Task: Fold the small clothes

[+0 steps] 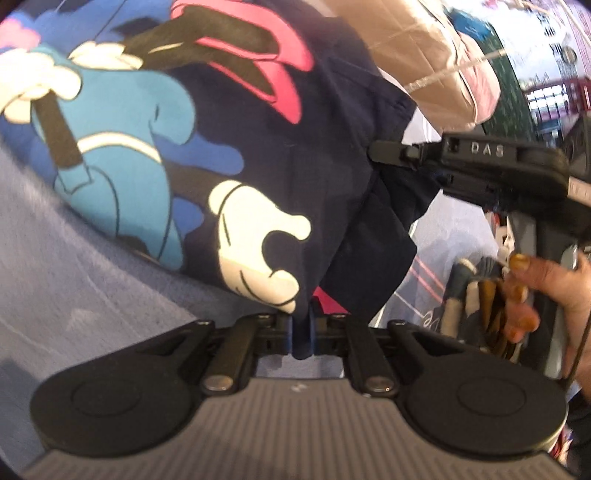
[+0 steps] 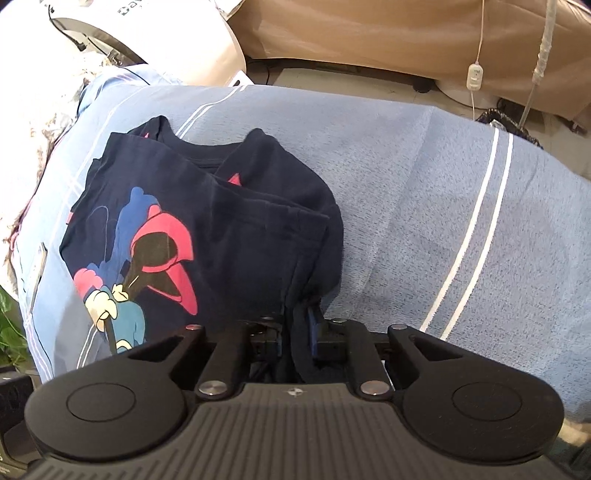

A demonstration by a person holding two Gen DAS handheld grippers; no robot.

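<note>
A small navy T-shirt (image 2: 229,229) with a pink, blue and white cartoon print lies partly folded on a blue striped cloth (image 2: 424,192). My right gripper (image 2: 301,332) is shut on the shirt's near edge, fabric bunched between its fingers. In the left wrist view the shirt (image 1: 314,122) fills the frame, lifted close to the camera. My left gripper (image 1: 301,332) is shut on its hem. The right gripper (image 1: 388,155) shows there too, pinching the shirt's right side, held by a hand (image 1: 546,291).
The blue cloth (image 1: 55,295) covers the work surface. Brown cardboard (image 2: 388,29) and a white appliance (image 2: 155,33) stand behind it. White cables (image 2: 476,74) hang at the back right. A green plant (image 2: 11,332) is at the left edge.
</note>
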